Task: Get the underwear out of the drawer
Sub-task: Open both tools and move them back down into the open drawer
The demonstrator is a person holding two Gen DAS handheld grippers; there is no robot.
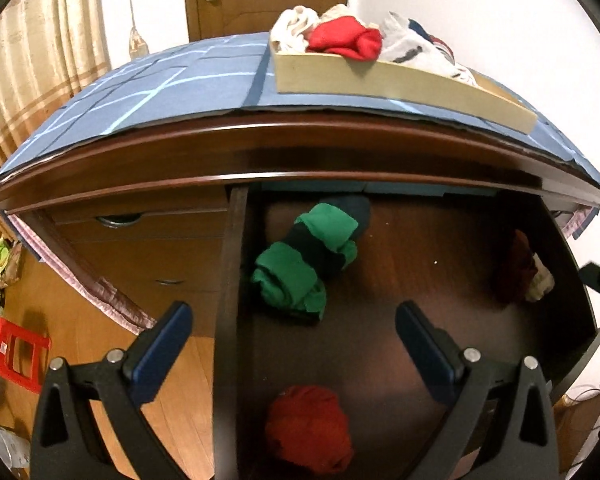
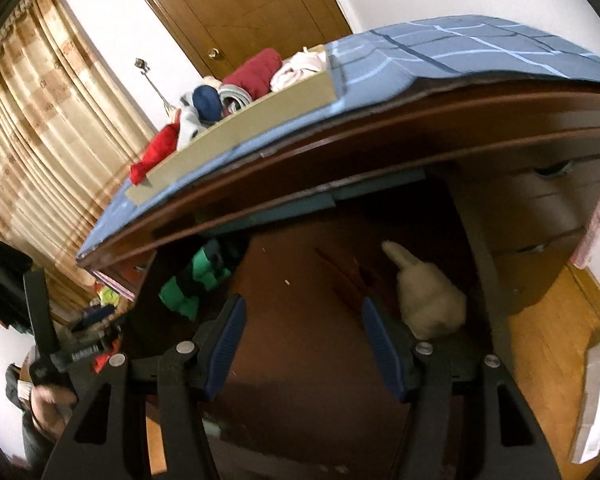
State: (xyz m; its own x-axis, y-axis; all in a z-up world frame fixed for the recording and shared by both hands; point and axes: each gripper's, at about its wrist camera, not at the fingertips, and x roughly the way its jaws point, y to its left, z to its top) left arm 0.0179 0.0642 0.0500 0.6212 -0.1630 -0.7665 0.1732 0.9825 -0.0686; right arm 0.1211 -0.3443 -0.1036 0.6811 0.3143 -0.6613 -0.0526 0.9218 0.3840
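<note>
Left wrist view gives me the whole job at once: the dark wooden drawer [image 1: 380, 240] is pulled out under the dresser top, whose blue checked cloth [image 1: 140, 92] carries a cardboard tray [image 1: 400, 80] already heaped with rolled garments at the far right. Inside the drawer I count a green-and-navy bundle [image 1: 308, 260] toward the far left, a red roll [image 1: 308, 428] at the near edge almost under my left gripper [image 1: 292, 344], and a dark red and cream piece [image 1: 520, 272] against the right wall. The left gripper hangs above the drawer with its jaws spread wide and nothing between them. In the right wrist view the right gripper [image 2: 302, 340] is likewise spread and empty, with the cream bundle [image 2: 428, 300] just beyond its right finger and against the drawer's right wall. I judge the step to be choosing and grasping the next piece. To do it well I would drop the left gripper straight over the green bundle, straddle its thick middle so the roll does not unravel, and close fully before lifting clear of the dresser's overhanging lip. The right should shift rightward first, since the cream bundle sits off-centre.
</note>
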